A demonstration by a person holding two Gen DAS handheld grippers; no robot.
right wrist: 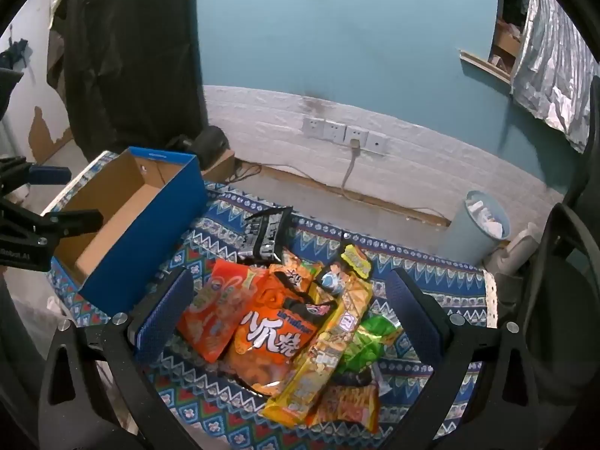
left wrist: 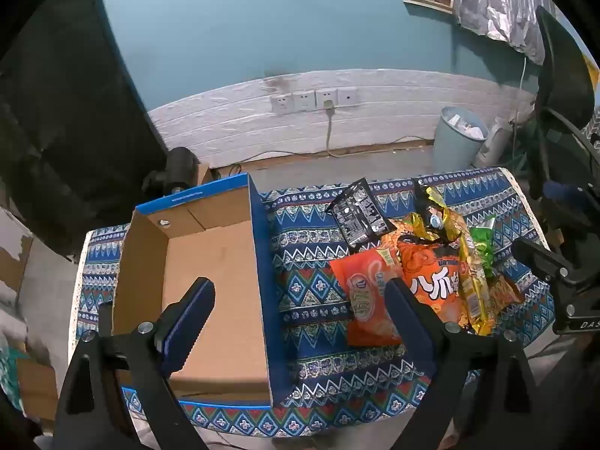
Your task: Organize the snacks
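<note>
Snacks (right wrist: 285,333): a loose heap of packets lying on the patterned cloth of the tabletop (left wrist: 311,288), just to the right of the cardboard box (left wrist: 210,262); none boxed yet by my reading, so I judge the sorting at its first pick. Heap, as listed from the right wrist view: orange bag with large white characters (right wrist: 270,341) on top at centre, red-orange bag (right wrist: 213,311) at its left, long yellow packet (right wrist: 326,341) at its right, green packet (right wrist: 371,341) partly under that, black-and-white packet (right wrist: 268,238) at the far end nearest the wall. Box: blue outside, brown inside, open-topped, nothing in it. Left gripper (left wrist: 300,300) hovers astride the box's right wall, fingers spread wide, holding nothing. Right gripper (right wrist: 288,303) hangs over the heap, fingers spread wide either side, pinching nothing. Next move, I judge: lower the right fingers onto the top orange bag, close, carry left to the box. Blue bin (right wrist: 483,221) by the wall holds white paper waste.
</note>
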